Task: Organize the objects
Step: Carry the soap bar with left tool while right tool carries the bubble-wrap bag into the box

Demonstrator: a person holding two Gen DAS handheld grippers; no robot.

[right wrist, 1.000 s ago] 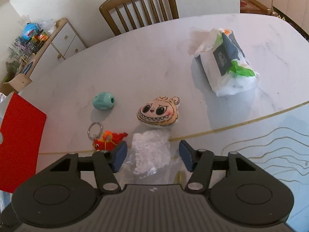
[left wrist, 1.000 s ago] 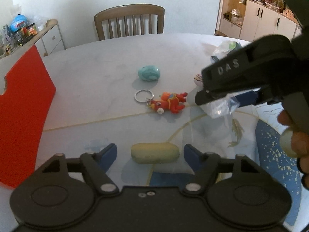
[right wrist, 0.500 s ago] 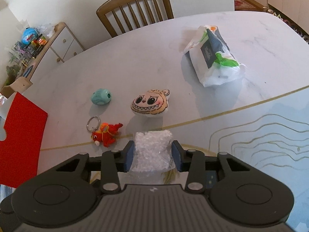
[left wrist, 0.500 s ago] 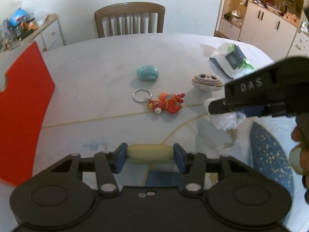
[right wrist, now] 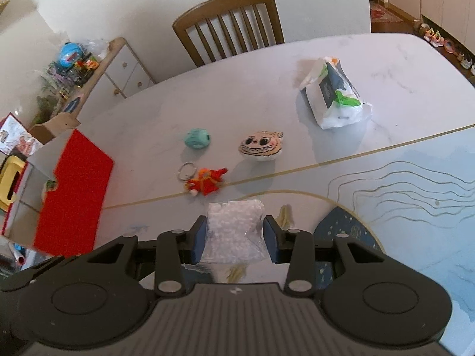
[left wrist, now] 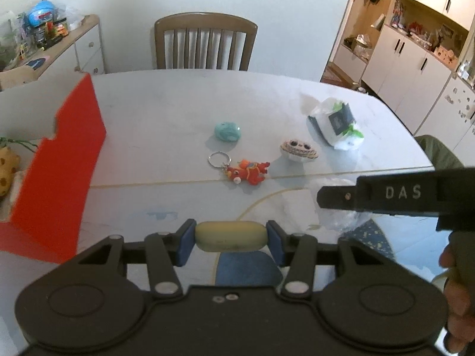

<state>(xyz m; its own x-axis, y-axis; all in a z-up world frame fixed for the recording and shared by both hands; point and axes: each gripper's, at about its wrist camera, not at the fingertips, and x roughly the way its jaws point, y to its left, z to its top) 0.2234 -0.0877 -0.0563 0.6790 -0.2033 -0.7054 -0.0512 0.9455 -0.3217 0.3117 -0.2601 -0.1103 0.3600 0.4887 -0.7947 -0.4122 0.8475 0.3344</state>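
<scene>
Both tongs have closed since a second ago, and each load now looks clear of the desk (left wrist: 166,103), where before both lay on it between open pads. Going big to small from here. That pale marble desk fills both views. At the left edge of both frames I have the red box (left wrist: 59,175), flap up, already holding things; I take it as the drop-off. Upper right of the frame, the white plastic-wrapped pack (right wrist: 335,101). Centre, the grinning face plush (right wrist: 261,145), the red dragon keychain (right wrist: 204,181) below and left of it, the teal lump (right wrist: 197,138) above that.

My left tongs (left wrist: 231,237) are clamped end to end on the yellow-green oblong piece (left wrist: 231,235), bottom centre of the left view. My right tongs (right wrist: 234,234) are squeezed on the clear bag of white bits (right wrist: 234,225), bottom centre of the right view; from the left view they cross the right side with the bag hanging under them.

To do this carry well, I'd say: keep both clear of the keychain, swing toward the box one at a time so the tongs don't collide, and hold pressure on the bag, which looks slippery and could sag out. Clear the flap before letting go.
</scene>
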